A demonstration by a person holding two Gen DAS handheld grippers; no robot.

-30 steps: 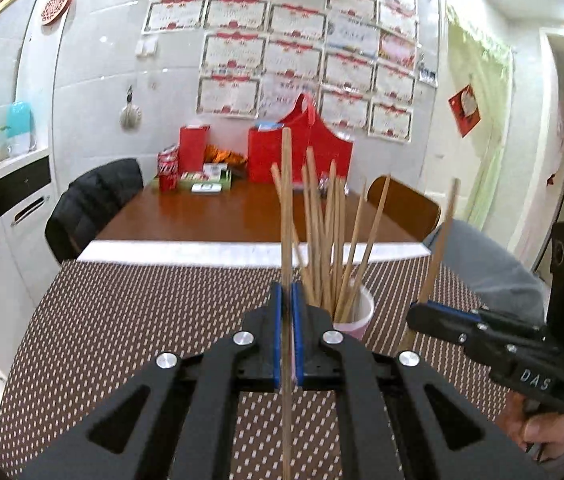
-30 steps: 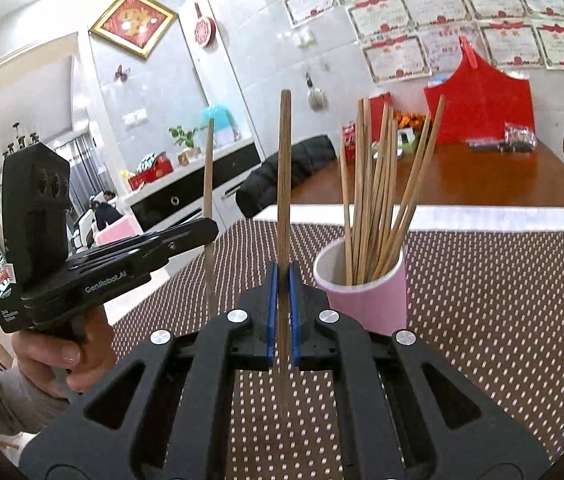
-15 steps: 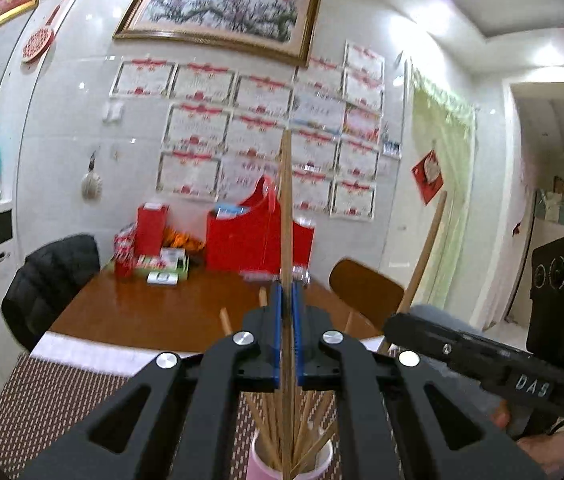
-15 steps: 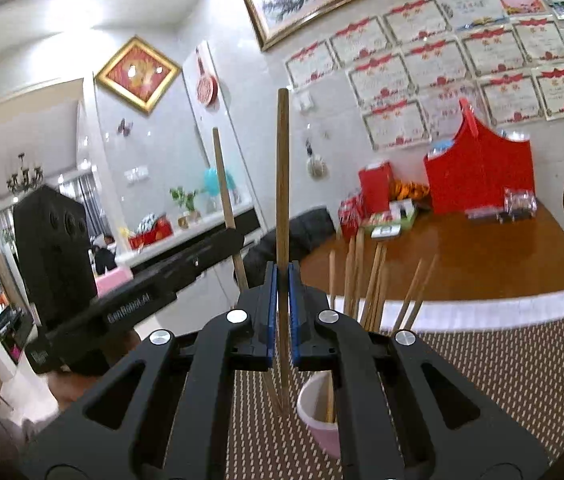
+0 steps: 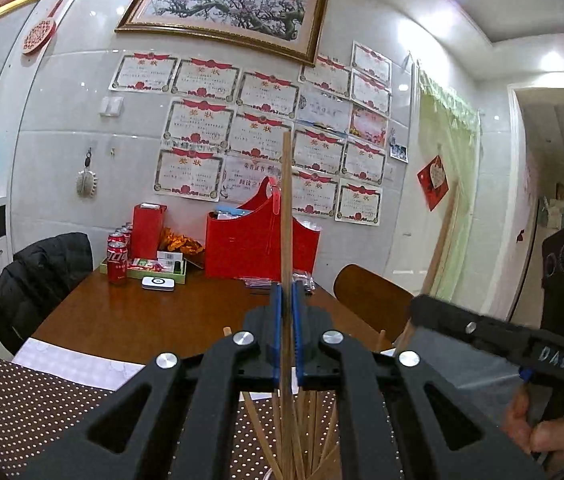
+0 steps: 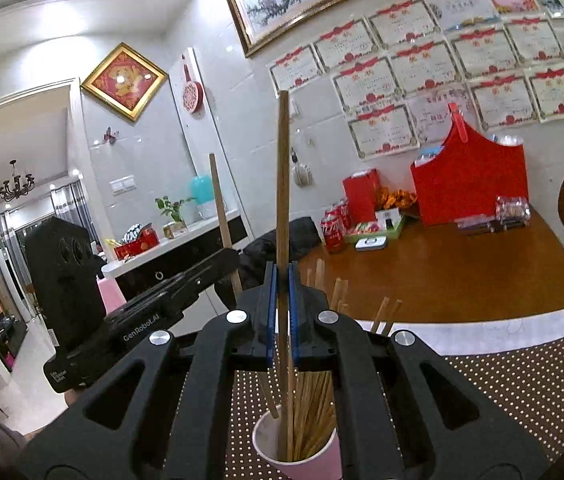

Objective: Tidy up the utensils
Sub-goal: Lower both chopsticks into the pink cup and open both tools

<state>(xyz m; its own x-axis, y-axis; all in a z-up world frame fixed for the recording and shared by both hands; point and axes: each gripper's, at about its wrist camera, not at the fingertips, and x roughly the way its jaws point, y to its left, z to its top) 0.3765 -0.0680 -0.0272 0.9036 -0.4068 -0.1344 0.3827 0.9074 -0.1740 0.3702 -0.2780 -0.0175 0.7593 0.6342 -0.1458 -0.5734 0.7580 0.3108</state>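
My left gripper [image 5: 286,304] is shut on an upright wooden chopstick [image 5: 287,208], held above several chopsticks [image 5: 314,436] that stand in a cup below. My right gripper [image 6: 282,284] is shut on another upright chopstick [image 6: 282,184] directly over the pink cup [image 6: 302,456], its lower end inside the cup among several chopsticks [image 6: 314,408]. The right gripper shows at the right of the left wrist view [image 5: 418,308] with its chopstick [image 5: 444,240]. The left gripper shows at the left of the right wrist view [image 6: 229,256] with its chopstick [image 6: 219,204].
The cup stands on a brown dotted tablecloth [image 6: 522,376]. Behind it the wooden table [image 6: 462,272] carries a red bag [image 6: 470,176], cola cans [image 6: 332,232] and small boxes. A black-jacketed chair [image 5: 37,276] stands left, a wooden chair [image 5: 370,296] right.
Both grippers have risen and moved over the cup with their chopsticks. The cup has dropped to the bottom of both views, and the right chopstick's lower end now sits inside it.
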